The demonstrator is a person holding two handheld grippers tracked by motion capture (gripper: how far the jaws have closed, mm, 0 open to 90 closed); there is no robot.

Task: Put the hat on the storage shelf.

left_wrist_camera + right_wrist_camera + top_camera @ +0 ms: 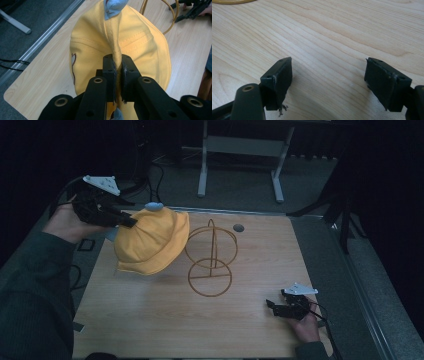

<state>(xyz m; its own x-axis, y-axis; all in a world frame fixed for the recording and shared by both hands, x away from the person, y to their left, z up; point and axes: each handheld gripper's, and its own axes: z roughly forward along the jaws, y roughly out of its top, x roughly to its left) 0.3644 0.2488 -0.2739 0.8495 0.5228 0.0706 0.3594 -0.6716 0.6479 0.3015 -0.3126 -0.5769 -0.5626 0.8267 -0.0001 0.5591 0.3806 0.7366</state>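
A yellow cloth hat (pixel 150 242) with a pale blue lining hangs above the left part of the wooden table (pixel 150 320). My left gripper (pixel 129 222) is shut on a fold of its brim. In the left gripper view the pinched fold of the hat (pixel 135 42) runs up between the two pads of my left gripper (pixel 118 65), and blue lining shows at the top. A gold wire stand (pixel 211 262) with two rings stands just right of the hat. My right gripper (pixel 271 306) rests low at the table's front right, open, with bare wood between the jaws of my right gripper (pixel 328 62).
A small dark round hole (pixel 238 227) sits near the table's far edge. Beyond the table stand the grey legs of a frame (pixel 202 175) and loose cables on the floor. A dark stand (pixel 345 220) is off the right side.
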